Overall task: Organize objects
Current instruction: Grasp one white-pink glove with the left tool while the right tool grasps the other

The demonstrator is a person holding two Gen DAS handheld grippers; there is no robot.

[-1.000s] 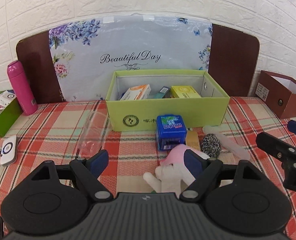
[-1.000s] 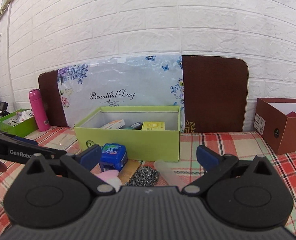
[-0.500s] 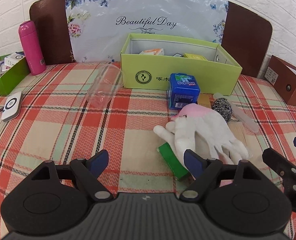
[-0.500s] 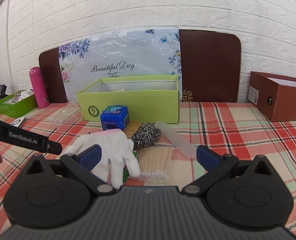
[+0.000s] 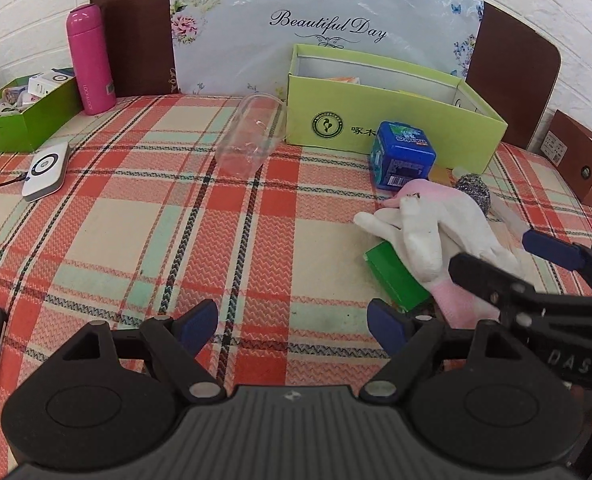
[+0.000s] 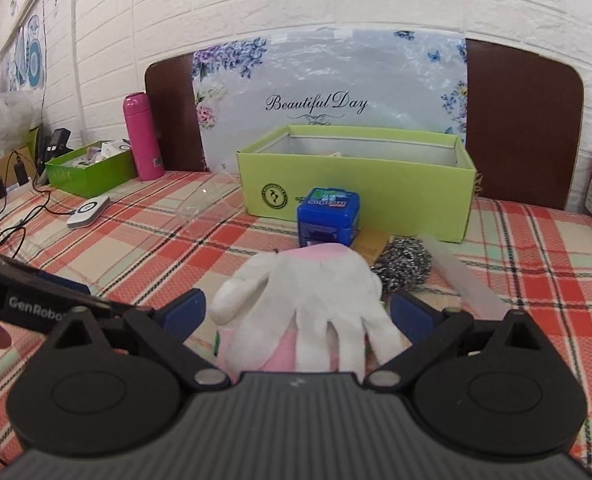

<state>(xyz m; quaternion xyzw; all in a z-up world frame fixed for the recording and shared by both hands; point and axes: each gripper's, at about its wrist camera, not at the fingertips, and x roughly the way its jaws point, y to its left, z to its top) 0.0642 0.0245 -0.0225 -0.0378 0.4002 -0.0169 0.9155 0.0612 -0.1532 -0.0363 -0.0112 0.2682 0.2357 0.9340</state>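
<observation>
A white and pink glove (image 6: 311, 300) lies on the plaid tablecloth, partly over a green packet (image 5: 395, 276). My right gripper (image 6: 297, 314) is open with the glove's fingers between its jaws; it also shows in the left wrist view (image 5: 507, 258). Behind the glove are a blue box (image 6: 327, 216), a steel scourer (image 6: 405, 264) and a clear tube (image 6: 459, 276). The lime green box (image 6: 355, 184) stands at the back with packets inside. My left gripper (image 5: 292, 322) is open and empty over bare cloth, left of the glove.
A clear plastic cup (image 5: 252, 136) lies on its side left of the lime box. A pink bottle (image 5: 90, 60), a dark green box (image 5: 20, 116) and a white charger (image 5: 44, 174) are at the left. A brown box (image 5: 579, 160) is at the right.
Both grippers have pulled back and risen, tilting down toward the table. The right gripper now sits around the glove's fingers. The left view has swung left.
</observation>
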